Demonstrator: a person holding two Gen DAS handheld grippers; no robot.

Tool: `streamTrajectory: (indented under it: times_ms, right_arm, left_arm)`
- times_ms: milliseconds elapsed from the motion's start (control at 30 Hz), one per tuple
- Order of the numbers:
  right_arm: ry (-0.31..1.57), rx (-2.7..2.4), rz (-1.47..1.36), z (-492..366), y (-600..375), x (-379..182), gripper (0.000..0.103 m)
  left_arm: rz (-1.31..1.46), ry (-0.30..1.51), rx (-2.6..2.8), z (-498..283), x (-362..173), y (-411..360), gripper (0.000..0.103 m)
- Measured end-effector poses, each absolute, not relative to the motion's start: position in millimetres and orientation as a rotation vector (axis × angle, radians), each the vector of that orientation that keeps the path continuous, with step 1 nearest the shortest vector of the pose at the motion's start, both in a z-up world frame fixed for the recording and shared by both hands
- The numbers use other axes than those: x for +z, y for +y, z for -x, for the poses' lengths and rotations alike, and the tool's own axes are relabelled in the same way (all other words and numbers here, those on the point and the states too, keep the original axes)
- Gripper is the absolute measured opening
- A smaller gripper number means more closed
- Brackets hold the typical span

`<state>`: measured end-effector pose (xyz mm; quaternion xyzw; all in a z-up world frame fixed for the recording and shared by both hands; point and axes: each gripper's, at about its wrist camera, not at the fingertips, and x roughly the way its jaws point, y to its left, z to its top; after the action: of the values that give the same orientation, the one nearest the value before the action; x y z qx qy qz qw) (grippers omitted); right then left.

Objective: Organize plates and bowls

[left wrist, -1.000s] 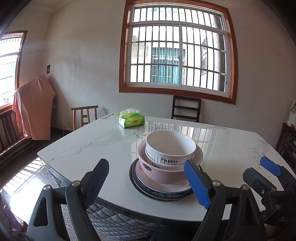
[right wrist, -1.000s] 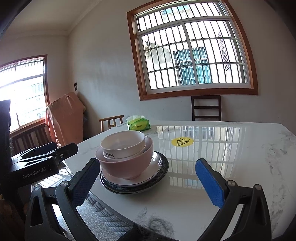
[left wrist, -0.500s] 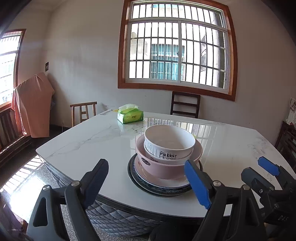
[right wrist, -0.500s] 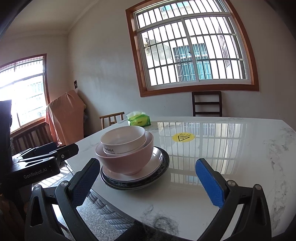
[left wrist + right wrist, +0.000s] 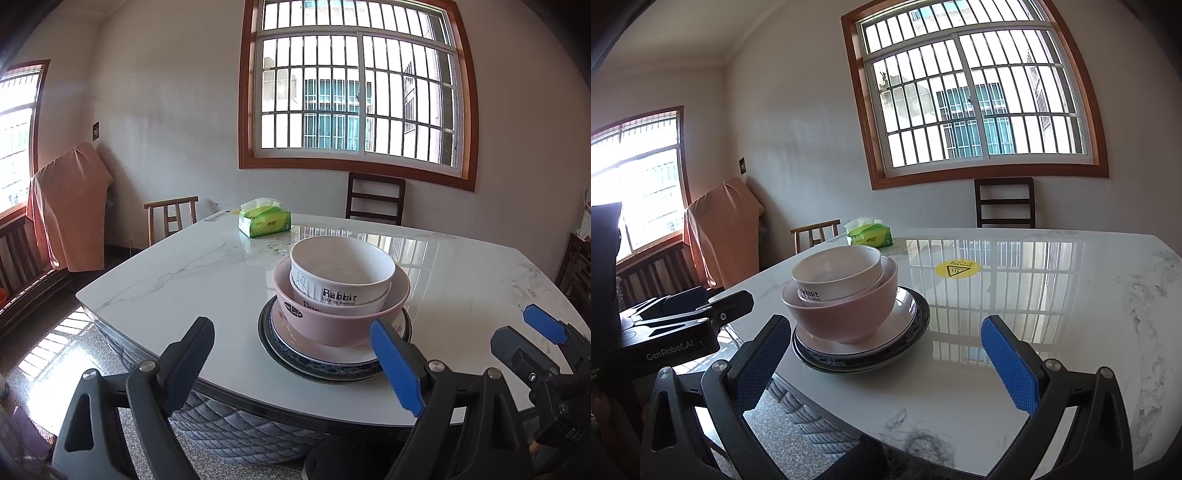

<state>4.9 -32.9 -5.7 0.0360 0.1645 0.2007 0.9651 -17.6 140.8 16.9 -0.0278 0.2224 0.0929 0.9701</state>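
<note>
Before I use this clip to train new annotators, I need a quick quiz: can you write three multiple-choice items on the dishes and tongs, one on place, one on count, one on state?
1. Where does the white bowl sit?
A. inside the pink bowl
B. beside the tissue pack
C. on a chair

2. How many bowls are in the stack?
A. one
B. two
C. four

3. How do the left tongs and right tongs stand?
A. both open, holding nothing
B. left shut on a plate
C. right shut on a bowl

Answers: 1 A, the white bowl nests in the pink one, on the plates. 2 B, only white and pink bowls show. 3 A, both pairs of fingers are spread short of the stack.
</note>
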Motion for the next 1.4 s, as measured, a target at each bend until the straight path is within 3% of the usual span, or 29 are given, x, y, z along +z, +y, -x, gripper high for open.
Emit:
streamTrajectory:
  times_ms: [1400]
  right_arm:
    - [0.42,0.349,-0.102,-27,-70,-14,0.103]
  left_arm:
    - [0.001,0.513,0.259,0,-11,132,0.093]
